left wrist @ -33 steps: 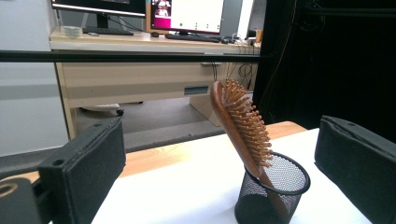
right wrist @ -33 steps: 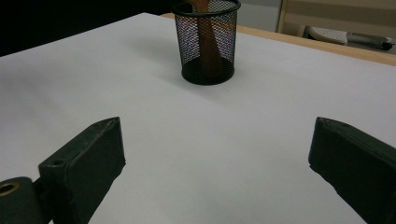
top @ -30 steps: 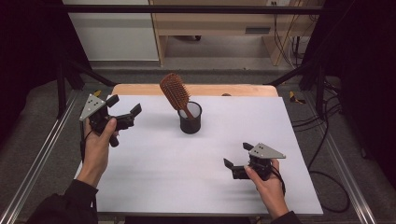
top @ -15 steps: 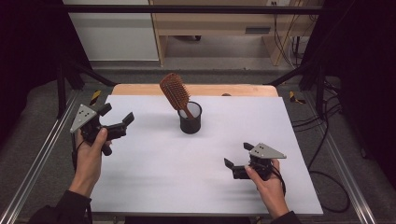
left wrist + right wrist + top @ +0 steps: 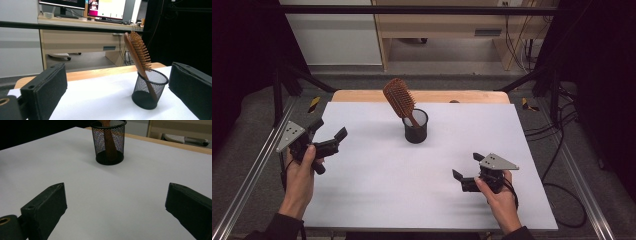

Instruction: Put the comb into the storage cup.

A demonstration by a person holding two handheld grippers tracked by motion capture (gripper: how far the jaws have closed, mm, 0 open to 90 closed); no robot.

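Left gripper (image 5: 331,139): jaws spread, nothing between, near left edge of worktop (image 5: 377,190). Right gripper (image 5: 467,172): jaws spread, empty, low at front right. Hairbrush (image 5: 399,97) leans handle-down in mesh cup (image 5: 416,126), worktop centre-rear, well apart from both.

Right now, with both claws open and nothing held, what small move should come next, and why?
Probably ease the left claw forward toward the hairbrush. It stands handle-down, leaning in the mesh cup, with its head free above the rim. The left claw is open, raised and already facing it; the right claw sits low near the table's front edge.
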